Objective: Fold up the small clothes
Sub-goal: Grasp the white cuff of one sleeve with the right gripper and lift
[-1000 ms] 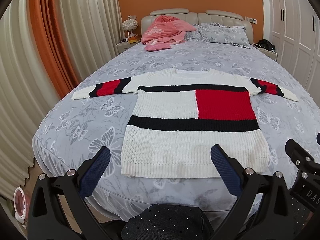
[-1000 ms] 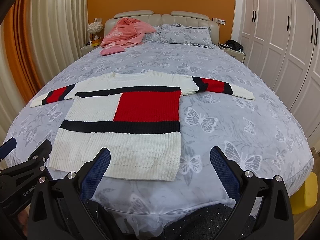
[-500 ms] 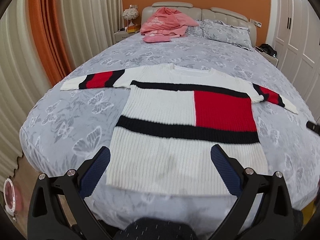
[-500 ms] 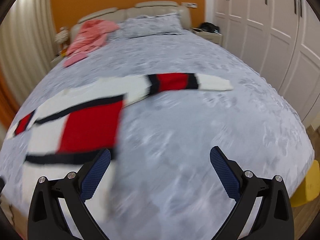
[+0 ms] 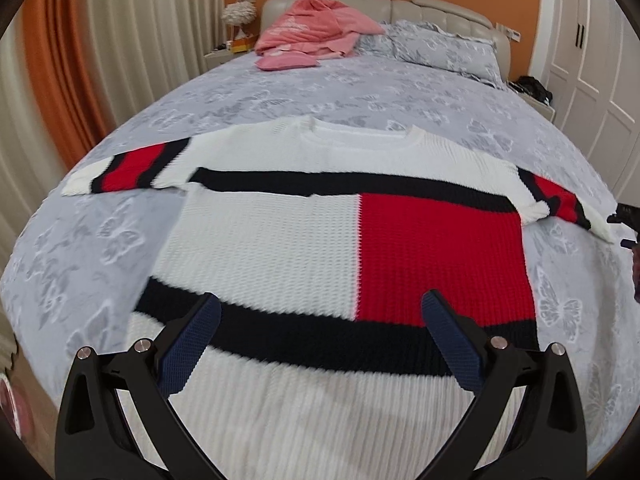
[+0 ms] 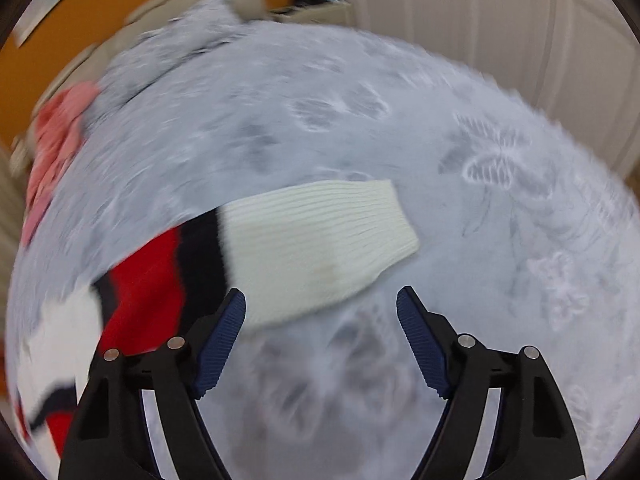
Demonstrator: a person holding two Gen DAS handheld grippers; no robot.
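A white knit sweater (image 5: 264,240) with black bands and a red block lies flat, face up, on the grey butterfly bedspread (image 5: 100,240), sleeves spread out to both sides. My left gripper (image 5: 320,312) is open and empty, low over the sweater's lower body. In the right wrist view the sweater's right sleeve cuff (image 6: 320,240) lies on the bedspread (image 6: 500,280). My right gripper (image 6: 320,308) is open and empty, just in front of the white cuff. That view is motion-blurred.
A pink garment (image 5: 316,28) lies at the headboard beside grey pillows (image 5: 440,48). Curtains (image 5: 120,40) hang on the left, white wardrobe doors (image 5: 592,60) stand on the right. A nightstand (image 5: 236,44) with a lamp stands at the back left.
My left gripper has moved forward and down over the sweater body. My right gripper has swung right and closed in on the right sleeve cuff.
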